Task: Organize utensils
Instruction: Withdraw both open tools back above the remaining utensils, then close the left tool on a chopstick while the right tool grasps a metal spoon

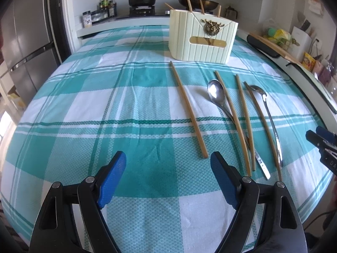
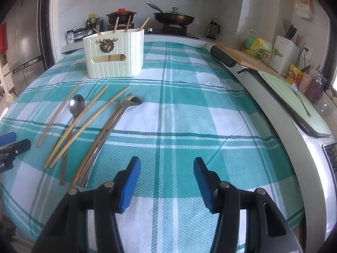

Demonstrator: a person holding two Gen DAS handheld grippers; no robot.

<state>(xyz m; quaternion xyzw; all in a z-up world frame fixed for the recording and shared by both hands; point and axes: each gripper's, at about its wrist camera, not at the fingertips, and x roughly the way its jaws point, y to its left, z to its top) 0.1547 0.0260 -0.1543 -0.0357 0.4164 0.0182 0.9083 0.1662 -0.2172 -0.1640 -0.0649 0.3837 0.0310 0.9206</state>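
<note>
Just beyond the left gripper (image 1: 168, 164), off its right jaw, lies the nearest chopstick (image 1: 188, 110), long axis running away toward the holder (image 1: 202, 40). Both grippers' jaws stand wide and empty. Remaining chopsticks and two spoons (image 2: 76, 105) lie left of the right gripper (image 2: 167, 168), which is probably worse placed for this chopstick.

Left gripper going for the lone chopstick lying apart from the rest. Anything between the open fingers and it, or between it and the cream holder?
Nothing visible blocks either leg. The left gripper is open over bare tablecloth, the lone chopstick ending just ahead of its right finger. Only cloth lies between it and the holder; the spoon sits to its right.
</note>
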